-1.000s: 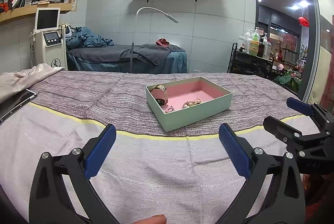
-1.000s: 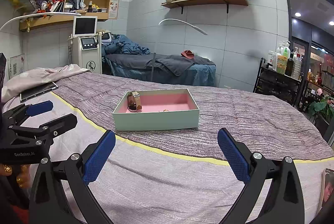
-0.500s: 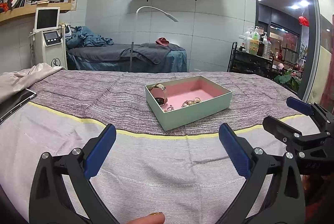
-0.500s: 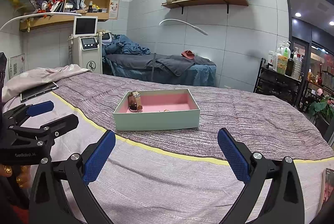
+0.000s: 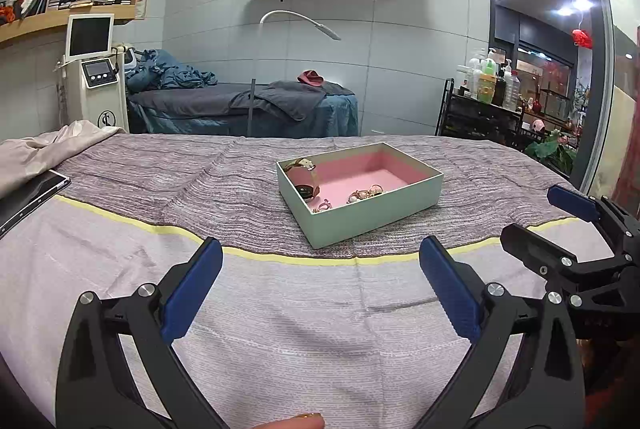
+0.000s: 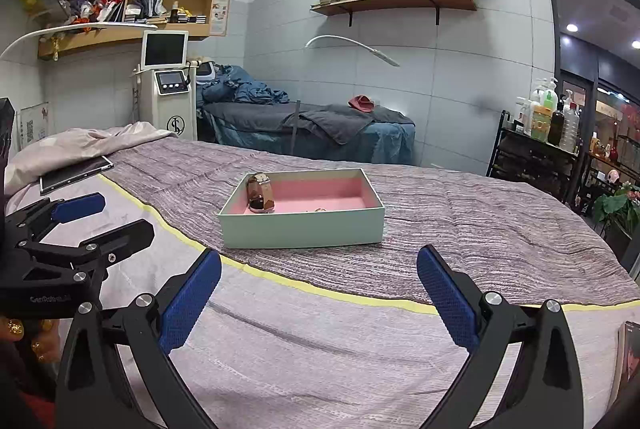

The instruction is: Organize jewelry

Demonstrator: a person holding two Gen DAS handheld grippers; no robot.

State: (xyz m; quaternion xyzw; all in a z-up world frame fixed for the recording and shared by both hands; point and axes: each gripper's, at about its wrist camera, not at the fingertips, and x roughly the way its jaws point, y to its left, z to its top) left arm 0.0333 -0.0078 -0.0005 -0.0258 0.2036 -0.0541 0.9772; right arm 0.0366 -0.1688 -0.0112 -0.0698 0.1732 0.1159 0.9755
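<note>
A pale green box (image 5: 372,217) with a pink lining sits on the striped bedspread; it also shows in the right wrist view (image 6: 304,227). Inside are a brown-strapped watch (image 5: 306,179), also seen in the right wrist view (image 6: 261,193), and small gold rings and earrings (image 5: 362,195). My left gripper (image 5: 320,289) is open and empty, held short of the box. My right gripper (image 6: 318,293) is open and empty too, also short of the box. Each gripper shows at the other view's edge.
A tablet (image 6: 74,173) lies at the bed's left beside a beige sheet (image 6: 80,145). A yellow stripe (image 5: 280,257) crosses the cover in front of the box. A massage bed (image 5: 244,109), a white machine (image 5: 94,77) and a bottle rack (image 5: 488,109) stand beyond.
</note>
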